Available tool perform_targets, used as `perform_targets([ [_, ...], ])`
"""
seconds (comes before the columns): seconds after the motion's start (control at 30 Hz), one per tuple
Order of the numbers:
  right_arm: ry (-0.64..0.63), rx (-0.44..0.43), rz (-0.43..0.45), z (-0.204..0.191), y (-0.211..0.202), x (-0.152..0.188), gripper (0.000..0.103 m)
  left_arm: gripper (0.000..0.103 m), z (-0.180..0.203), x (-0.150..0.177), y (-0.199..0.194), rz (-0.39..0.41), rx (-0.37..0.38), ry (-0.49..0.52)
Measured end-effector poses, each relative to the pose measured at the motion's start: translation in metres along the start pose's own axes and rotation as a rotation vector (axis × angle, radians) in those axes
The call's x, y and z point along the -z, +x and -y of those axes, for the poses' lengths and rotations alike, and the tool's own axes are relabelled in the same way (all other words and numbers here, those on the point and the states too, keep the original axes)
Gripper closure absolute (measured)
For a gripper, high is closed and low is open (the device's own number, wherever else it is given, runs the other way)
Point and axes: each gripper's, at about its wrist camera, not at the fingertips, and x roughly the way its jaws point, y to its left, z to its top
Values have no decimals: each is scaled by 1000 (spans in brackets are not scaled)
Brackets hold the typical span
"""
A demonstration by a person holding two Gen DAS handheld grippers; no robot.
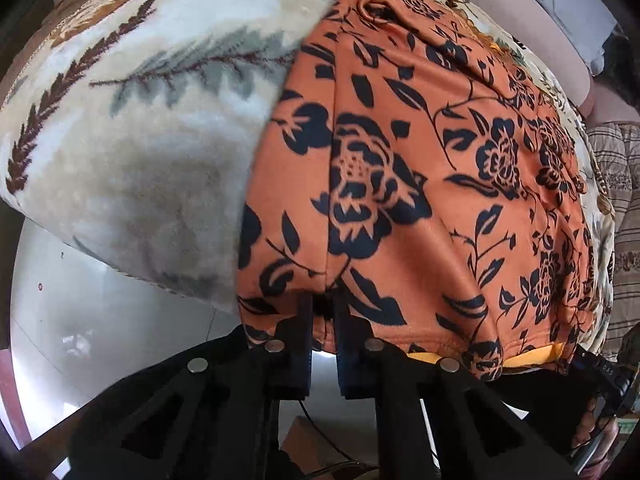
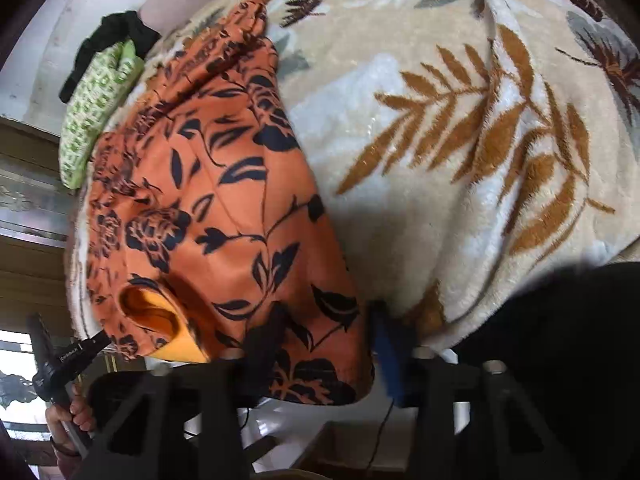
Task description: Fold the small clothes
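One orange garment with a black flower print (image 1: pixel 420 184) lies on a leaf-patterned plush blanket (image 1: pixel 132 168), its near hem at both tongs. The left tongs (image 1: pixel 323 320) are nearly closed, pinching the hem; the right tongs (image 2: pixel 324 344) stand narrow with the hem corner between them (one finger blurred). One green patterned cloth (image 2: pixel 96 116) lies beyond.
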Motion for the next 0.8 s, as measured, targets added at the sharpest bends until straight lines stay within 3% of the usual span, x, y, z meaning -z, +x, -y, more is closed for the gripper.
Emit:
perform_targets([
  [0.1, 9, -41, -10, 3, -4, 2, 78, 94, 1, 5, -2, 10, -11, 2],
  [0.2, 12, -61, -30, 5, -4, 4, 78, 93, -15, 7, -16, 41, -47, -75],
  [0.23, 22, -70, -38, 7, -3, 4, 78, 88, -21, 6, -19, 46, -35, -104],
  [0.3, 42, -106, -66, 8, -1, 4, 77, 63, -29, 6, -22, 33, -1, -154],
  [0.33, 45, -120, -76, 7, 0, 4, 77, 42, -28, 6, -21, 10, 8, -167],
  [0.37, 45, -119, -79, 6, 0, 3, 76, 34, -25, 7, -20, -1, 8, -168],
  [0.43, 43, -117, -81, 5, 1, 3, 71, 34, -16, 7, -16, -4, -13, -145],
  [0.57, 64, -161, -84, 4, 3, 2, 44, 34, 10, 12, 9, -47, -129, -102],
  [0.7, 53, -160, -69, 3, 4, 2, 44, 35, 12, 15, 24, -6, -110, -163],
  [0.77, 40, -153, -61, -2, 8, 3, 44, 54, 10, 20, 22, 11, -62, -141],
  [0.8, 35, -151, -56, -3, 9, 3, 44, 58, 10, 22, 20, 18, -56, -132],
])
